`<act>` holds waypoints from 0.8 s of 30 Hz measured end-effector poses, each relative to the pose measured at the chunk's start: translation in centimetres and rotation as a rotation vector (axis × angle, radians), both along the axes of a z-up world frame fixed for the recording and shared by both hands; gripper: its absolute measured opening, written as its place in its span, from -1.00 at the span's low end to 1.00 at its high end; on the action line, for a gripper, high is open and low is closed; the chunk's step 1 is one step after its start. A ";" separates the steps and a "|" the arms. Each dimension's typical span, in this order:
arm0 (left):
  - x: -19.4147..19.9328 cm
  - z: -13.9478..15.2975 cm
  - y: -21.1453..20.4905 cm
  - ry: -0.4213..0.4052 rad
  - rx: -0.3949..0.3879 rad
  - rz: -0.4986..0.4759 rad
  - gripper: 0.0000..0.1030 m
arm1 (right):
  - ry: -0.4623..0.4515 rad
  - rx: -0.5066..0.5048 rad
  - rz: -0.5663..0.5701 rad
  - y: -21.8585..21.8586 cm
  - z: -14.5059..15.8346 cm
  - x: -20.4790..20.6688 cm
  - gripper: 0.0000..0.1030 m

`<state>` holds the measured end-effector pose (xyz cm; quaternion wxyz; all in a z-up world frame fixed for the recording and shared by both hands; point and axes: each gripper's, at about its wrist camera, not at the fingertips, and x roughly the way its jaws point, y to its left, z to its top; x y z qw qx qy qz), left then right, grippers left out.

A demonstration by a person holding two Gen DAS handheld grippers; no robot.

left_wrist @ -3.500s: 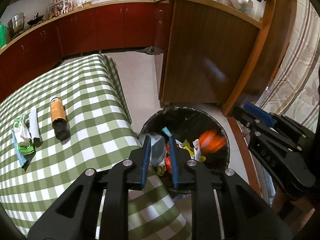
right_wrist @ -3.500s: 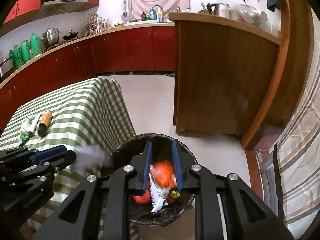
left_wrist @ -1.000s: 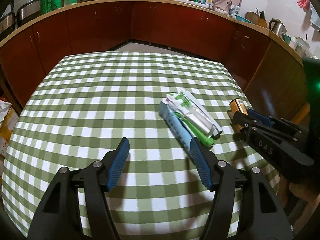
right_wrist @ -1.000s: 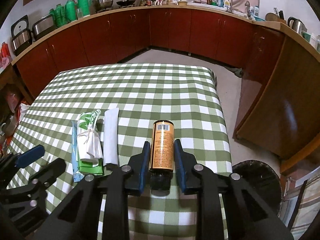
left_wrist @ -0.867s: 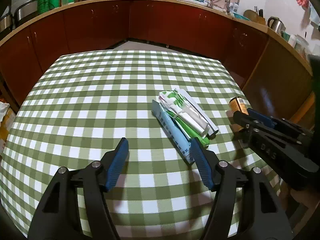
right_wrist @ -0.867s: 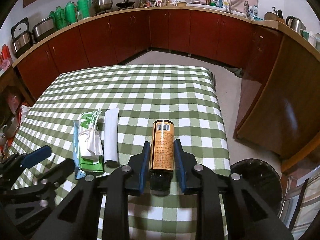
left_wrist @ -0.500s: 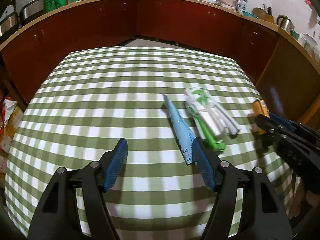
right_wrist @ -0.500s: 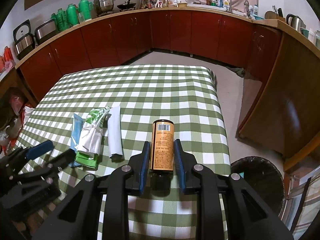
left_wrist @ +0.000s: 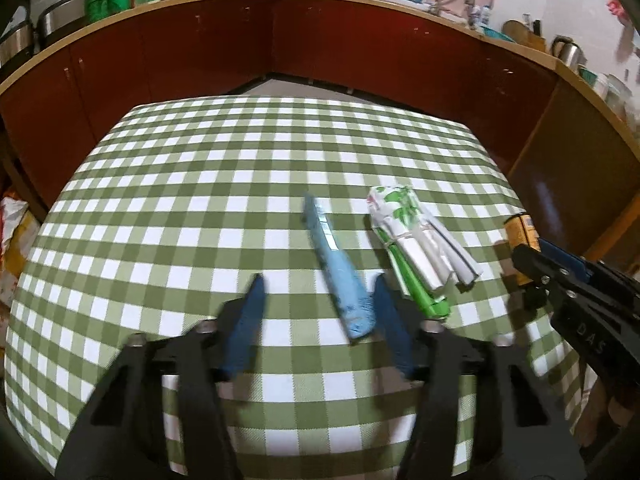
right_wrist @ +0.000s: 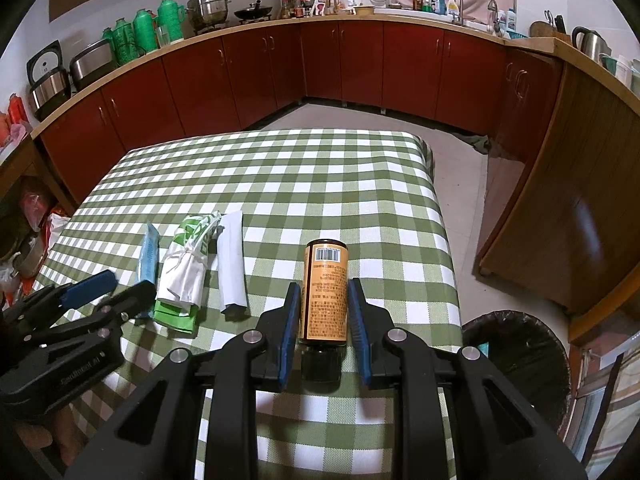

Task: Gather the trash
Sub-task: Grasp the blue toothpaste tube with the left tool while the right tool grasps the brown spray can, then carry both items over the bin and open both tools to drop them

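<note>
Left wrist: left tongs (left_wrist: 318, 310) spread wide over checked cloth counter (left_wrist: 180, 200); flat blue wrapper (left_wrist: 338, 276) lies between them.
Right wrist: right tongs (right_wrist: 324, 306) parted, flanking orange cylindrical bottle (right_wrist: 325, 290) lying on counter, small gaps each side.

"DAS" on right tool (left_wrist: 532, 258)

Green-and-white checked tablecloth (left_wrist: 200, 208); long light-blue plastic wrapper (left_wrist: 338, 276) lying on it, near end just inside the right finger of the wide-open left gripper (left_wrist: 320, 320); beside it, a green-and-white packet bundle (left_wrist: 416, 256); right gripper (left_wrist: 568, 276) at an orange-labelled bottle (left_wrist: 520, 230); red-brown cabinets (left_wrist: 320, 48) behind
</note>
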<state>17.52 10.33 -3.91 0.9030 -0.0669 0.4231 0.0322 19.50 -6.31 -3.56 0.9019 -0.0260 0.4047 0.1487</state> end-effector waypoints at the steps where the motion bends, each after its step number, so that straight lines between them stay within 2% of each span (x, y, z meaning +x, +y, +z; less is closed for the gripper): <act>1: 0.0 0.0 0.0 -0.001 0.000 -0.016 -0.30 | -0.001 0.001 0.000 0.0 0.0 0.0 -0.51; 3: -0.1 0.0 -0.1 0.000 0.001 -0.032 -0.65 | -0.001 0.002 -0.001 0.0 0.0 -0.1 -0.51; 9: -0.8 0.1 0.1 -0.010 -0.004 -0.047 -0.83 | -0.008 0.007 -0.003 -0.2 0.0 -0.4 -0.51; 18: -3.1 1.4 -0.3 -0.045 -0.009 -0.060 -0.85 | -0.047 0.032 -0.031 -2.1 0.9 -2.3 -0.51; 24: -4.6 2.9 -2.2 -0.079 -0.001 -0.098 -0.85 | -0.077 0.033 -0.067 -4.1 1.8 -4.2 -0.52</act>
